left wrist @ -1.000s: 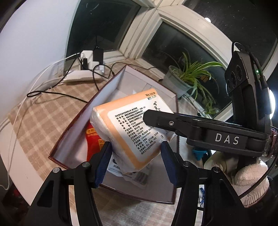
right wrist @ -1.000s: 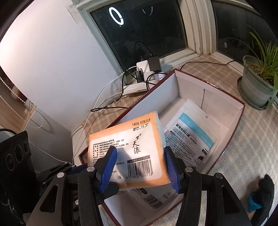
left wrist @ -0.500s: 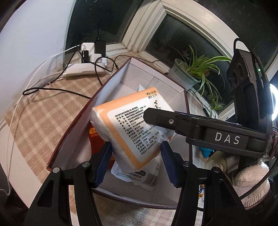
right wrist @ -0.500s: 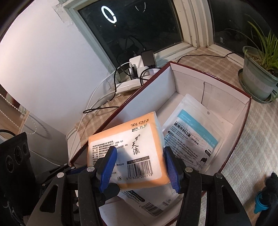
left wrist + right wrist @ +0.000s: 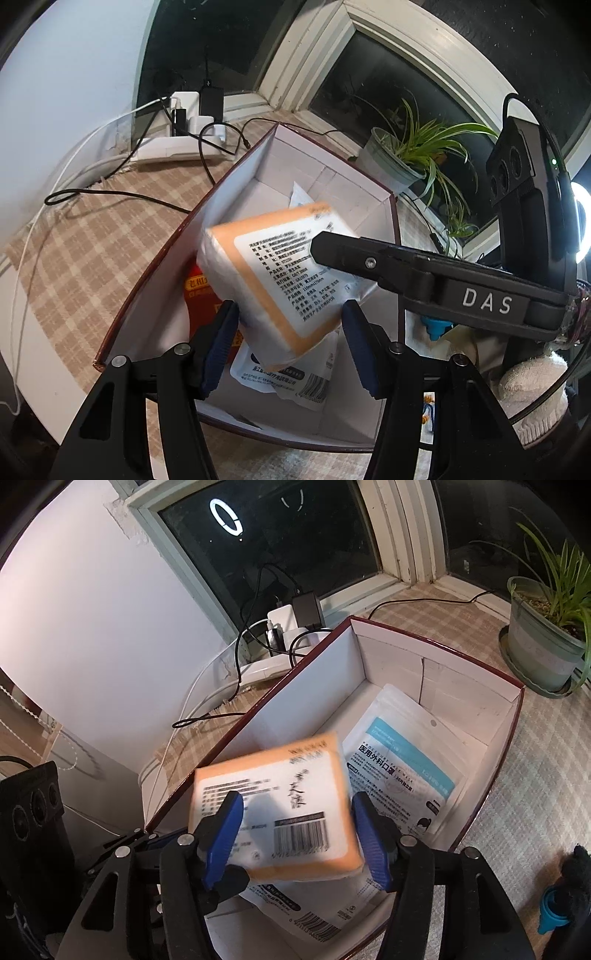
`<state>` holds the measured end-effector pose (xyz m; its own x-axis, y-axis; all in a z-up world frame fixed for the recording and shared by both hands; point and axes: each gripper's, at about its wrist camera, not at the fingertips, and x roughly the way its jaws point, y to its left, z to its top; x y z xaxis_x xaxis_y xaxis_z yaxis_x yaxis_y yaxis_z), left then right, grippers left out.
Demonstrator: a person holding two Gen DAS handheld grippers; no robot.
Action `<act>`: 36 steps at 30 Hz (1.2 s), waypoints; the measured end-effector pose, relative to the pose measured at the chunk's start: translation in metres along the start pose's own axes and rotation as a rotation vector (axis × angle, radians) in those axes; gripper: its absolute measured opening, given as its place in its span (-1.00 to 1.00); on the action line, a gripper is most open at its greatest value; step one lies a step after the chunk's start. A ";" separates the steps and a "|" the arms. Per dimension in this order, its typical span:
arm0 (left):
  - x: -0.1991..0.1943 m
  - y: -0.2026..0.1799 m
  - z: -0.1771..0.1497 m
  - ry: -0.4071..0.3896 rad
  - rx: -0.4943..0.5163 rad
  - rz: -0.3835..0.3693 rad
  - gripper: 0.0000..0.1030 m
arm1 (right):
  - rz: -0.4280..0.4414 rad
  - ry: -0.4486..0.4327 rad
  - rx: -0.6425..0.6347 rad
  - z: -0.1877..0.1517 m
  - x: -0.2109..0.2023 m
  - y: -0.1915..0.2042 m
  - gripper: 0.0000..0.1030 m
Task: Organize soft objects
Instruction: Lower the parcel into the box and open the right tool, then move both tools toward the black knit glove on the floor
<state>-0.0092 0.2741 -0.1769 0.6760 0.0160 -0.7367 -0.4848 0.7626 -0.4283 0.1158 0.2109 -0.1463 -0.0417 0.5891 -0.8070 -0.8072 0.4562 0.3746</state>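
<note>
While both grippers tilt steeply down over the box point(image 5: 436, 653), an orange-and-white tissue pack point(image 5: 273, 805) sits between their blue pads, above the box's near end. The right gripper point(image 5: 299, 834) has just been spreading its jaws; the pack lies between them, motion-blurred, and a sliver of gap shows at the right pad, so the grip looks let go. The left gripper point(image 5: 290, 343) comes in from the other side, jaws apart, its left pad against the pack's soft white flank and its right pad just clear. The pack point(image 5: 280, 280) is plump, film-wrapped and pillow-like, with a printed label and barcode. The box is stiff card, white inside with dark red rims. Flat on its floor lie a glossy mask pouch point(image 5: 402, 768) and a red packet point(image 5: 201, 291). A checked cloth point(image 5: 110, 221) covers the table.
</note>
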 end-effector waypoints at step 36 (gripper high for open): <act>-0.067 -0.030 -0.013 -0.119 0.091 -0.081 0.13 | 0.026 -0.246 0.130 -0.078 -0.177 -0.055 0.31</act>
<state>-0.0470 0.2413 -0.1219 0.7745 0.0249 -0.6321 -0.3777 0.8198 -0.4305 0.1218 0.0289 -0.0597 0.0952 0.7388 -0.6672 -0.7247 0.5109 0.4623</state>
